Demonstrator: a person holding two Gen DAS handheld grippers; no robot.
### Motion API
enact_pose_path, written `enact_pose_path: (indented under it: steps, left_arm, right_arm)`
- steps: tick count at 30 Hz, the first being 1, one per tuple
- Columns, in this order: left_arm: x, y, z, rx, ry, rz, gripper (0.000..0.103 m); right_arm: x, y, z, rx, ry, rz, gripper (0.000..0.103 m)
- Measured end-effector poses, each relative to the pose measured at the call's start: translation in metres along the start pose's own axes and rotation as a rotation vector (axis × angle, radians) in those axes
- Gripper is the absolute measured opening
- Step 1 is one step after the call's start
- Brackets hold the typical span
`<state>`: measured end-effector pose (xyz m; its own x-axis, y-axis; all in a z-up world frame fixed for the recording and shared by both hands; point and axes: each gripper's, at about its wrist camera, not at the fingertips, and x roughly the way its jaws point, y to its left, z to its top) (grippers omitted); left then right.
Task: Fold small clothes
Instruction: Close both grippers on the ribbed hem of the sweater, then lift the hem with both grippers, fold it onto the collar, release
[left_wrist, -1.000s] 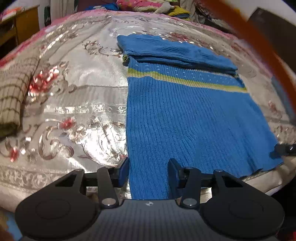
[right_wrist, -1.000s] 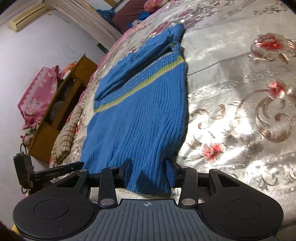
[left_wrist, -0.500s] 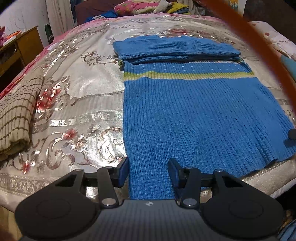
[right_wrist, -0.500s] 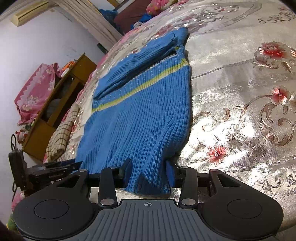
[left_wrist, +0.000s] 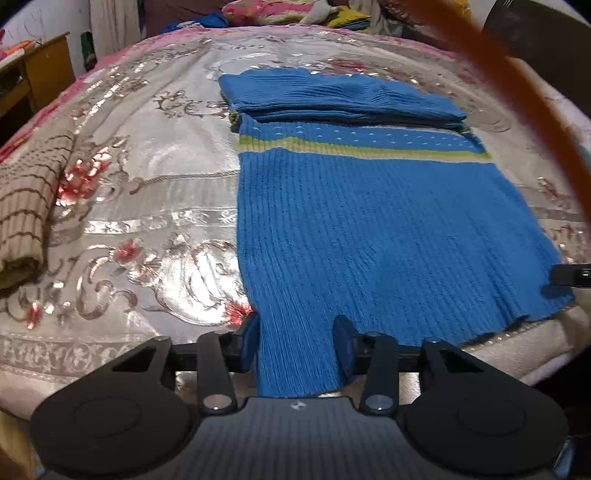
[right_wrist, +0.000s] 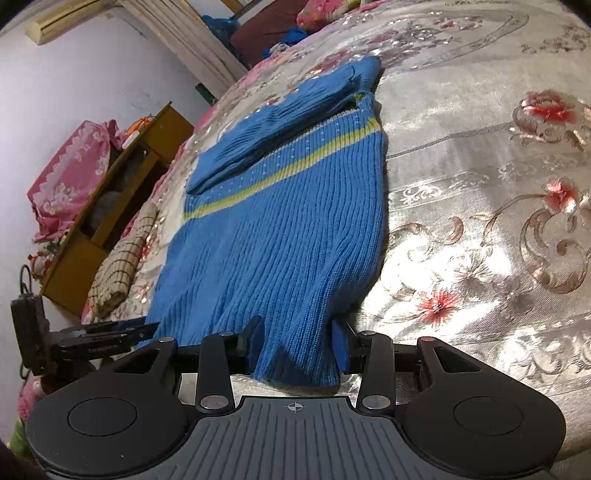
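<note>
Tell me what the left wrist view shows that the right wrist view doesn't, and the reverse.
Left wrist only: a blurred orange strap arcing across the upper right.

Right wrist only: a pink floral bundle against the wall.

Both: the blue sweater flat on the floral bedspread, each gripper at a near hem corner, left gripper, right gripper, and the folded checked cloth.

Floral satin bedspread (left_wrist: 155, 206), folded checked cloth (left_wrist: 26, 218) at its edge, wooden cabinet (right_wrist: 110, 206) beyond.
</note>
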<state>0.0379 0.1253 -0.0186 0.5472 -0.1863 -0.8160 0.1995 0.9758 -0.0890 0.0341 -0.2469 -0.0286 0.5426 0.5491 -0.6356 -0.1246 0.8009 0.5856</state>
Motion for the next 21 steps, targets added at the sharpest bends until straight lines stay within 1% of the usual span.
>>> enact_pose_path:
  steps: [1,2,3,4,5,6,9,12,15,18,21]
  left_arm:
    - [-0.001,0.001,0.0,-0.008,-0.001,-0.018,0.038]
    - [-0.001,0.003,-0.001,-0.019,-0.002,-0.038,0.035]
    - [-0.001,0.005,-0.001,-0.039,-0.004,-0.073,0.028]
    - [-0.001,0.008,-0.001,-0.064,-0.004,-0.112,0.017]
    - [0.0,0.013,0.0,-0.1,0.0,-0.157,0.014]
    - [0.002,0.017,0.0,-0.139,0.001,-0.196,0.014]
    - [0.004,0.02,-0.001,-0.178,-0.02,-0.232,0.014]
    - [0.003,0.023,0.002,-0.211,-0.043,-0.275,0.014]
    - [0.002,0.029,0.013,-0.257,-0.084,-0.324,0.014]
    - [0.002,0.037,0.03,-0.302,-0.135,-0.377,0.014]
    - [0.003,0.046,0.056,-0.329,-0.194,-0.405,0.013]
  right_arm:
    - [0.001,-0.001,0.0,0.003,0.001,0.004,0.037]
    - [0.001,-0.001,0.001,0.001,0.001,0.004,0.035]
    - [0.001,-0.001,0.001,0.0,0.0,0.005,0.032]
    - [0.002,-0.002,0.001,0.005,-0.001,0.008,0.031]
    - [0.002,-0.003,0.001,0.014,-0.003,0.014,0.027]
    - [0.003,-0.004,0.001,0.023,-0.002,0.019,0.023]
    - [0.003,-0.009,0.001,0.056,-0.003,0.041,0.014]
    - [0.001,-0.009,0.002,0.089,-0.016,0.074,0.012]
    - [-0.003,-0.007,0.008,0.13,-0.047,0.123,0.011]
    - [-0.006,-0.006,0.024,0.174,-0.098,0.184,0.011]
    - [-0.008,-0.003,0.047,0.194,-0.15,0.226,0.011]
